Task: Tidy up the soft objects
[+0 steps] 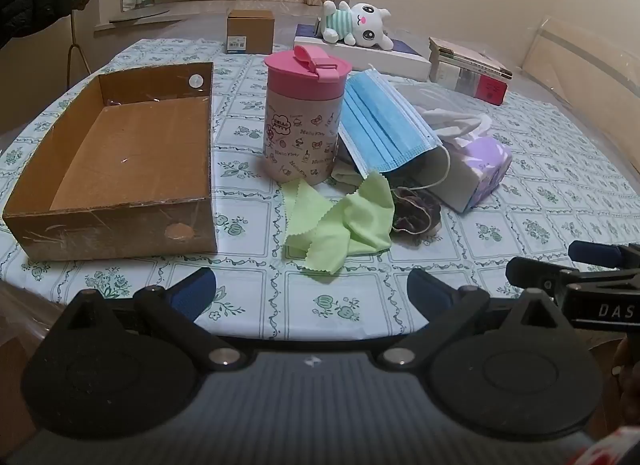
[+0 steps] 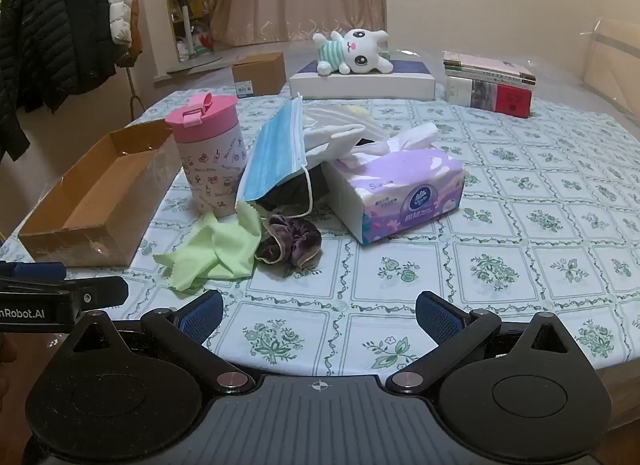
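Observation:
A crumpled green cloth (image 1: 340,221) (image 2: 216,249) lies on the tablecloth in front of a pink-lidded cup (image 1: 304,113) (image 2: 208,157). A purple scrunchie (image 1: 416,213) (image 2: 292,243) lies right of the cloth. A blue face mask (image 1: 384,121) (image 2: 272,157) leans over dark fabric between the cup and a purple tissue pack (image 1: 480,169) (image 2: 404,189). An empty cardboard box (image 1: 120,169) (image 2: 96,201) stands at the left. My left gripper (image 1: 312,297) is open and empty, short of the cloth. My right gripper (image 2: 320,317) is open and empty, short of the scrunchie.
A white plush cat (image 1: 360,23) (image 2: 354,53) lies on a flat white box (image 1: 400,59) (image 2: 360,85) at the back. A small brown carton (image 1: 250,31) (image 2: 260,73) and stacked books (image 1: 472,69) (image 2: 492,85) stand at the far edge. Coats (image 2: 60,25) hang at the left.

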